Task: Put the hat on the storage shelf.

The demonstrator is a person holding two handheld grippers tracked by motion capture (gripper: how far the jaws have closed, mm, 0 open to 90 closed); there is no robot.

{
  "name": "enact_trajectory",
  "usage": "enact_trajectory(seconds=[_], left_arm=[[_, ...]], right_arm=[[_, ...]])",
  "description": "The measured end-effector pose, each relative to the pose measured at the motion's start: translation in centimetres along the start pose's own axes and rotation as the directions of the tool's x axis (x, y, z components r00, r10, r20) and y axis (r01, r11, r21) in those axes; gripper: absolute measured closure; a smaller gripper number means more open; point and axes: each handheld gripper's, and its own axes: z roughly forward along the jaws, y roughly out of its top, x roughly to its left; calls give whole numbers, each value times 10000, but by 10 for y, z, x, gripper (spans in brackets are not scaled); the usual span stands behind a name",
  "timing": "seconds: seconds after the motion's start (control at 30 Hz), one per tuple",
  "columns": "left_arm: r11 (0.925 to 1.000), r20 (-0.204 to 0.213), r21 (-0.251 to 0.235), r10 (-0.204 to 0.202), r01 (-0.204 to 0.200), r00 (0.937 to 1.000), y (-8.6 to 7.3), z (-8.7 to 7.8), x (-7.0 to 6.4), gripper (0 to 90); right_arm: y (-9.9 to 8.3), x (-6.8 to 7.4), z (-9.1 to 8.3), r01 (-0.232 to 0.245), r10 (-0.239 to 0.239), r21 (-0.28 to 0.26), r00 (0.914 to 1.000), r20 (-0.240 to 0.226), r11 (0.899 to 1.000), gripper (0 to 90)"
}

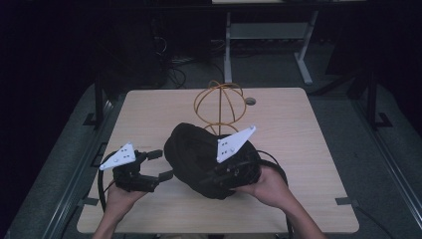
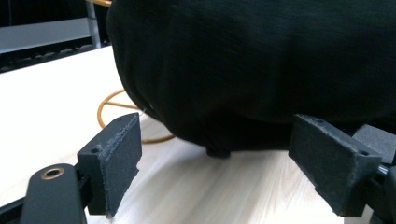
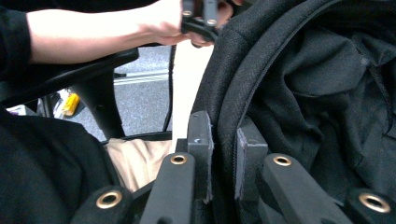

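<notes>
Black bag (image 1: 191, 154): rim in right tongs (image 3: 223, 154), beside left tongs (image 1: 161, 164).

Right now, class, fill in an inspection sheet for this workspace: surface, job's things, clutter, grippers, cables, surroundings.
Surface: light wooden table, bare around the work.
Job's things: black fabric hat near the table's middle, its rim pinched; orange wire stand behind it.
Clutter: nothing seen.
Grippers: left gripper open, jaws wide apart beside the hat, not touching it; right gripper shut on the hat's rim.
Cables: black cable loops from the left gripper; more cables lie on the floor beyond the table.
Surroundings: dark room, grey floor, white desk frame behind the table.
</notes>
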Motion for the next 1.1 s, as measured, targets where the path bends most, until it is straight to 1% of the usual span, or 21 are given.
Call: enact_trajectory(seconds=[0.07, 0.17, 0.2, 0.23, 0.27, 0.3, 0.33, 0.37, 0.43, 0.47, 0.5, 0.57, 0.6, 0.63, 0.67, 0.73, 0.8, 0.87, 1.0, 1.07, 1.1], left_arm=[[9999, -26, 48, 134, -133, 9999, 4, 3, 3, 166], [10000, 127, 7, 43, -43, 9999, 8, 5, 6, 181], [10000, 288, -7, -26, 26, 9996, 9, 5, 8, 204], [9998, 628, -28, -201, 204, 9978, 9, 5, 11, 230], [9993, 985, -115, -339, 352, 9946, 9, 5, 14, 288], [9988, 1137, -243, -384, 414, 9928, 9, 6, 15, 345], [9987, 1394, -311, -362, 409, 9896, 10, 6, 18, 393], [9979, 1677, -418, -417, 493, 9850, 10, 7, 19, 466], [9975, 1996, -512, -368, 479, 9792, 12, 10, 18, 576], [9980, 2048, -540, -214, 331, 9786, 13, 12, 18, 700], [9984, 1995, -544, -24, 135, 9799, 15, 13, 17, 700], [9978, 1997, -669, 135, -1, 9798, 18, 14, 17, 800], [9978, 1931, -654, 183, -57, 9810, 20, 14, 17, 840], [9980, 1910, -637, 170, -49, 9814, 22, 14, 17, 857], [9983, 1861, -578, 218, -112, 9823, 24, 14, 17, 857], [9986, 1710, -424, 387, -319, 9845, 28, 12, 16, 862], [9990, 1648, -356, 319, -264, 9858, 32, 8, 15, 865], [9990, 1493, -267, 391, -355, 9880, 37, 5, 14, 866], [9981, 1298, -38, 608, -608, 9897, 47, -3, 13, 866], [9976, 1248, 24, 679, -687, 9899, 52, -7, 12, 867], [9971, 1208, 90, 744, -761, 9899, 55, -9, 11, 867]], right_arm=[[1, 1, -1, 98, -98, -44, 9999, -80, 9999, 794], [4, 5, -4, 314, -318, -124, 9990, -304, 9994, 794], [6, 6, -5, 405, -412, -170, 9984, -388, 9990, 794], [7, 7, -6, 439, -445, -136, 9979, -475, 9989, 794], [8, 8, -7, 503, -511, -154, 9972, -548, 9986, 794], [9, 8, -7, 575, -585, -174, 9962, -641, 9982, 794], [10, 8, -8, 622, -636, -215, 9954, -721, 9978, 794], [10, 8, -8, 613, -631, -256, 9950, -774, 9978, 794], [11, 7, -9, 596, -621, -315, 9945, -841, 9977, 795], [12, 6, -10, 666, -699, -374, 9929, -966, 9971, 795], [12, 6, -10, 666, -699, -374, 9929, -966, 9971, 795], [11, 5, -11, 609, -653, -448, 9924, -1045, 9971, 795], [11, 4, -12, 613, -660, -497, 9928, -1002, 9969, 794], [8, 1, -14, 468, -530, -654, 9939, -965, 9968, 794], [8, 1, -14, 468, -530, -654, 9939, -965, 9968, 794], [3, -2, -16, 249, -328, -806, 9947, -979, 9964, 791], [-4, -5, -18, 52, -147, -995, 9954, -948, 9950, 783], [-10, -8, -20, -153, 38, -1192, 9953, -966, 9928, 770], [-19, -16, -21, -440, 276, -1604, 9943, -1027, 9861, 742], [-25, -21, -21, -598, 404, -1864, 9935, -1063, 9807, 723], [-25, -21, -21, -598, 404, -1864, 9935, -1063, 9807, 723]])
